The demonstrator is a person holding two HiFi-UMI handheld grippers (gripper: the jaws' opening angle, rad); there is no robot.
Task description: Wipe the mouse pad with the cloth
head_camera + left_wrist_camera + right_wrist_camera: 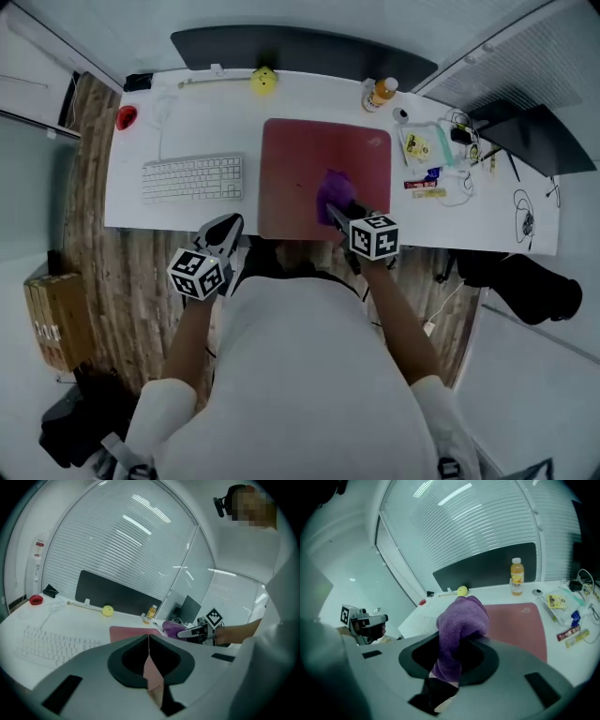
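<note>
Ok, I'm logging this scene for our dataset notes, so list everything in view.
Desk: one, white, middle of view.
Mouse pad: one, dark red, desk centre.
Cloth: one, purple, over the pad's near right part.
Keyboard: one, white, left of the pad.
Ball: one, yellow, far edge.
Bottle: one, orange, white cap, beyond the pad's right corner.
Small object: one, red, far left corner.
Panel: one, dark, behind the desk.
Packets and cables: several, mixed colours, desk's right end.
Box: one, brown, floor at left.
Left gripper: one, grey, fingers shut, empty, near desk edge.
Right gripper: one, grey, fingers shut on the cloth.
</note>
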